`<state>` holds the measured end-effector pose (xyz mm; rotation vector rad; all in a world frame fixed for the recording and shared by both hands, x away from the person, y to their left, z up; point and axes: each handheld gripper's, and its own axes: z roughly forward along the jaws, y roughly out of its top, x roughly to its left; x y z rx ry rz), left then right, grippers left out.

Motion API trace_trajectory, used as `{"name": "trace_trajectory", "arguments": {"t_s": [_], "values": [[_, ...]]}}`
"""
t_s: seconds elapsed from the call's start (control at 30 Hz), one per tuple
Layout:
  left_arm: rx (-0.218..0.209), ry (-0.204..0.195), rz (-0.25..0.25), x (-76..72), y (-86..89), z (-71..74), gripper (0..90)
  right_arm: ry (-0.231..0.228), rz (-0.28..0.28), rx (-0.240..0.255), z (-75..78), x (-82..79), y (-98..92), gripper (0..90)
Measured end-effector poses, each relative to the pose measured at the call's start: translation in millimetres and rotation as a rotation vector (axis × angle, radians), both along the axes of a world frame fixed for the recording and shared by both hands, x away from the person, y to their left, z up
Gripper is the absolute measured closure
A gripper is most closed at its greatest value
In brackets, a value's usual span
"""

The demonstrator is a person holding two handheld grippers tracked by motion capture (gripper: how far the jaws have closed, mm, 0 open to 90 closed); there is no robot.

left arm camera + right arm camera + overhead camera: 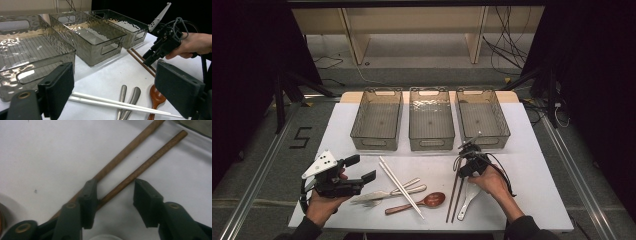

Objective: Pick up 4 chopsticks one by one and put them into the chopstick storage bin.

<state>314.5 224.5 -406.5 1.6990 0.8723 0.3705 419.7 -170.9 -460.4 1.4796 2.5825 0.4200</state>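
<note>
1. Chopsticks first: the pair of dark brown wooden chopsticks [140, 170] lies flat on the white table cover [532, 165], under the right gripper [115, 197], which points down at them.
2. Seen from the right gripper view, one stick runs between the jaws, touching the inner face of the left-hand jaw; the other stick passes outside and under that same jaw. The jaws stand about half open, and I judge the pads are not pressing on anything.
3. Both sticks slant up and away from the jaws towards the upper right of that view, long axes nearly parallel, spreading slightly at the far ends. My guess is that the grip has to take in both sticks, so the left-hand jaw would need to clear the outer one.
4. The right hand [492, 182] is plainly nearer; the left gripper [349, 175] hangs well off to the side, jaws wide apart and empty, above the white plastic chopsticks [120, 103].
5. I can read no brand or label on the utensils; only a dark "5" [301, 137] marked on the floor.
</note>
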Motion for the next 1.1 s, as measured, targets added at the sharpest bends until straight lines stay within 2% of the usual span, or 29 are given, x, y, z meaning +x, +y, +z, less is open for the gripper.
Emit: {"name": "trace_trajectory", "arguments": {"t_s": [0.03, 0.17, 0.33, 0.77, 1.1], "values": [[0.000, -0.001, -0.001, 0.0, -0.1, 0.1, 15.6, -0.019, 0.013, -0.035, -0.7, -2.4, 5.0, 52.7], [0.002, -0.001, -0.001, -0.1, -0.2, 0.2, 15.6, -0.007, 0.018, -0.028, 0.2, -3.6, 4.2, 54.7], [0.002, -0.001, -0.002, -0.1, -0.3, 0.1, 15.6, -0.006, 0.039, -0.047, 0.7, -6.4, 5.7, 56.9], [0.005, 0.000, -0.002, 0.0, 0.0, -0.1, 15.6, 0.010, 0.077, -0.055, 2.3, -8.8, 6.2, 64.5], [0.002, 0.000, -0.001, 0.1, -0.2, -0.1, 15.6, 0.049, 0.067, -0.028, 3.7, -5.9, -1.1, 71.4]]}}
